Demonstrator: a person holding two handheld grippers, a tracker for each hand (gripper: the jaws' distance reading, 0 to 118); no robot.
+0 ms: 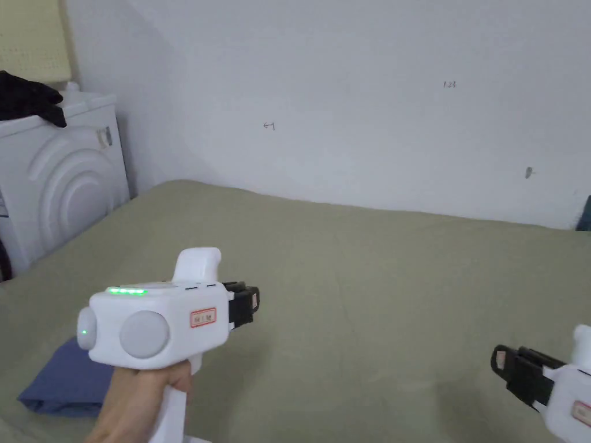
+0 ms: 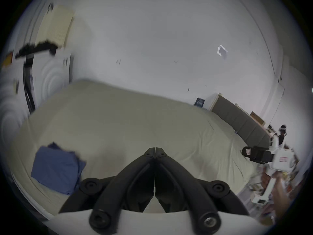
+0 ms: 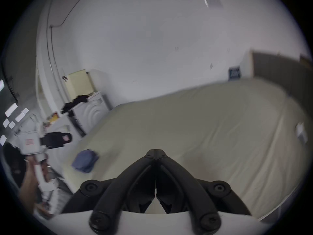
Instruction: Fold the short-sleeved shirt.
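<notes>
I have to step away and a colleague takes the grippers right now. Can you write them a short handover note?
Left gripper: shut, empty, held in the air above the bed.
Right gripper: shut, empty, also in the air over the bed, off to the right.
Blue shirt: lies in a compact bundle near the bed's near left edge, apart from both grippers.
Done: the shirt looks folded already and set down.
Left: check that the fold is neat; a darker edge sticks out at the far side, blurred, so I cannot tell more.

Two grippers (image 1: 254, 303) (image 1: 501, 360), one folded blue shirt (image 1: 66, 383), one bed (image 1: 375, 300), one washing machine (image 1: 63, 184).
</notes>
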